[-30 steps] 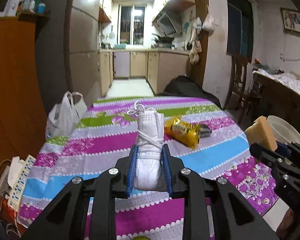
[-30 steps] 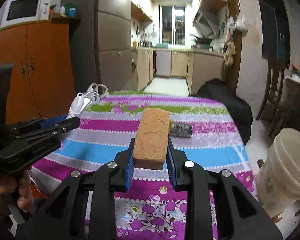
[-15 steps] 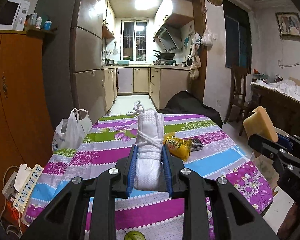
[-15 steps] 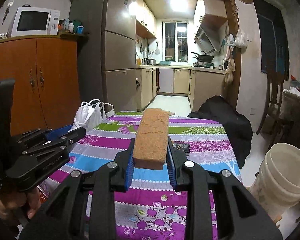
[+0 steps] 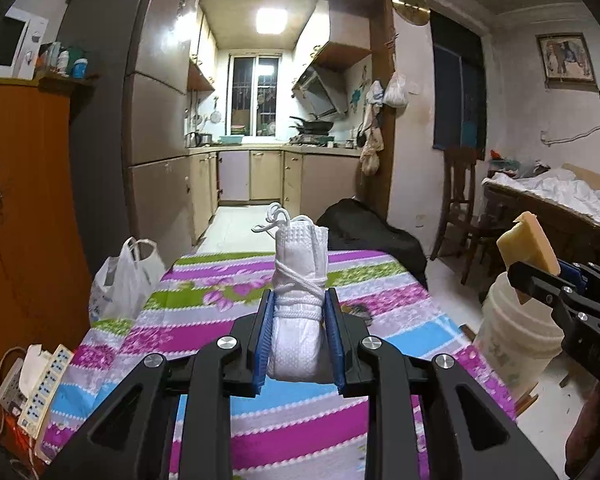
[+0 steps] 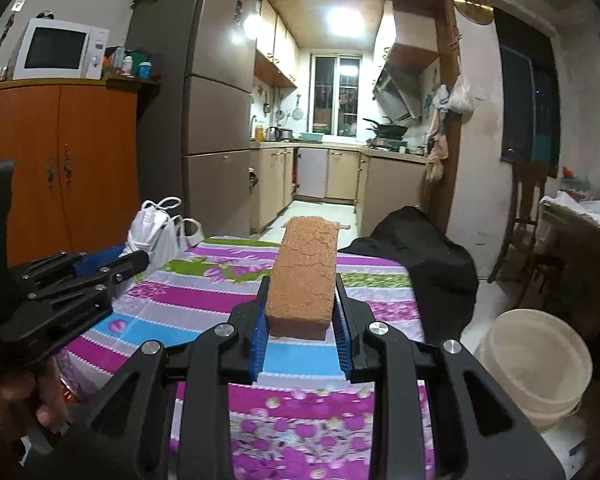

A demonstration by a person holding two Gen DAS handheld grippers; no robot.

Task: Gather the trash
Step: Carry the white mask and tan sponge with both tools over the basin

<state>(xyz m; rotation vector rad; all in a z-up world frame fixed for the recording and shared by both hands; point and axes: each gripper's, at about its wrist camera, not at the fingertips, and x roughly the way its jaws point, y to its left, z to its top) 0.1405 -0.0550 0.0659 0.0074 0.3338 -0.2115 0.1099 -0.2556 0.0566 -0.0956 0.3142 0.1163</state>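
we carry trash: left gripper [image 5: 298,334] clamps a mask [image 5: 299,280], right gripper [image 6: 300,334] a sponge [image 6: 305,276]; next, over the bucket [image 6: 534,360].

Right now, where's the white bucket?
The white bucket stands on the floor off the table's right edge, lower right in the right wrist view. In the left wrist view it sits just behind the right gripper holding the sponge.

Striped table [image 5: 204,332], perhaps wrapper [image 5: 358,312]
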